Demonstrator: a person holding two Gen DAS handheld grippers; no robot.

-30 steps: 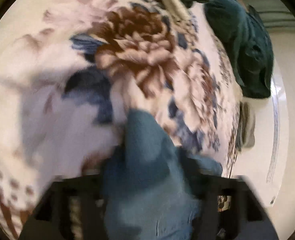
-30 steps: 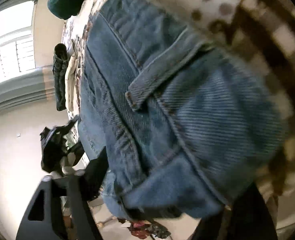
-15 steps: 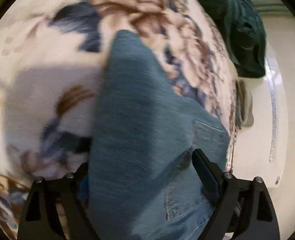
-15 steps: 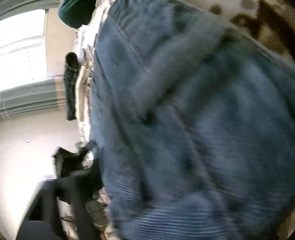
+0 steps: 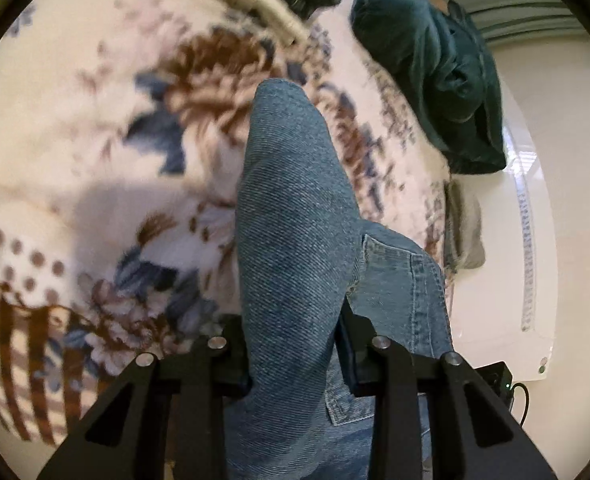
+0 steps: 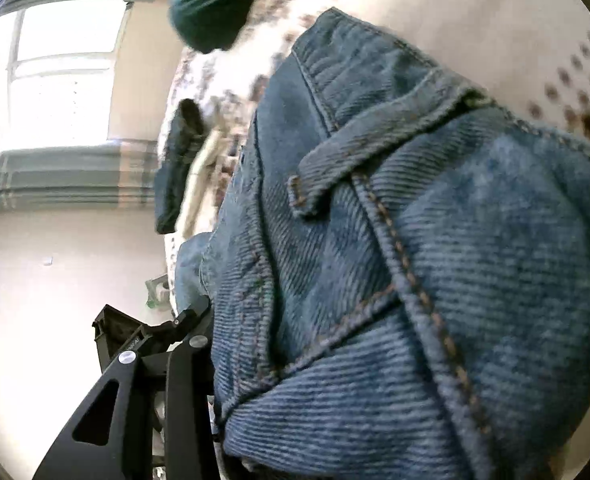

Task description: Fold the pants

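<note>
Basically no readable writing, brand tag or label on anything in either view; the stitching on the jeans (image 5: 295, 216) is the only fine detail; left gripper (image 5: 295, 356) has both fingers (image 5: 231, 356) pressed against a bunched fold of denim that rises forward between them, so it is clamped on the jeans; a back pocket corner with double stitching sits just right of that fold; right gripper (image 6: 199, 344) shows only its left finger, the other side is hidden behind denim, so I cannot tell how far it is parted or whether it has hold of the cloth; the waistband and a belt loop (image 6: 375, 152) fill most of the right wrist view, pressed close to the lens; jeans lie on a floral blanket (image 5: 107, 128) near its right edge; a dark green garment (image 5: 435, 68) sits at the far right edge of the blanket, apart from the jeans; open blanket to the left of the denim; beyond the right edge, a pale wall (image 5: 567, 216); window (image 6: 59, 76) at far left of the right wrist view.
</note>
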